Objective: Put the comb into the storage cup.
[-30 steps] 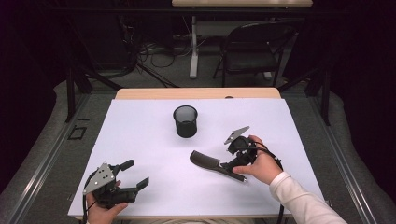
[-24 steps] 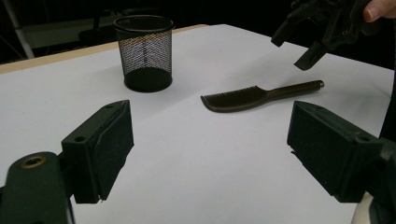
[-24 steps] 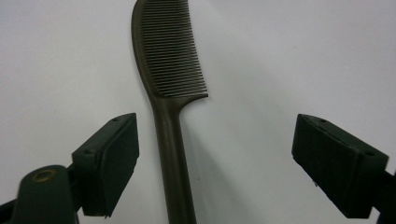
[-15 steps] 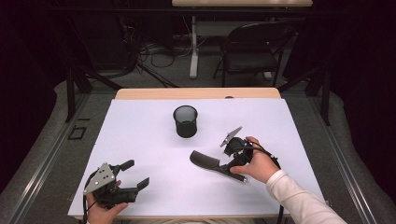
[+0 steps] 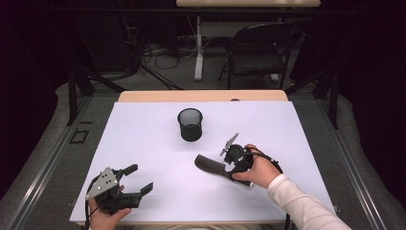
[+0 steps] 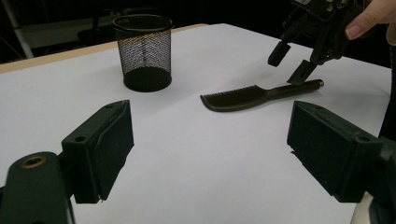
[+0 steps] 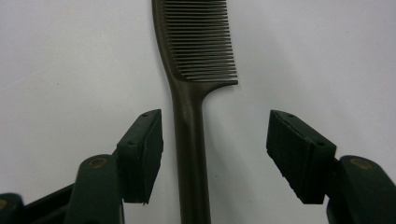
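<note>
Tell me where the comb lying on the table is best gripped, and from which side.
Grip the comb by its handle, coming down from above. It lies flat on the white table, and the handle is narrow and smooth, while the toothed end is wider. The right claw already straddles the handle just behind the teeth; its jaws have just been closing but do not yet touch it.

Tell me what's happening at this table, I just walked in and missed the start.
A person holds a gripper in each hand. The right gripper is down over the handle of a dark comb lying flat on the white table; its fingers have just been closing on either side of the handle without pressing it yet. The left gripper waits open near the table's front edge. A black mesh cup stands upright behind the comb.
</note>
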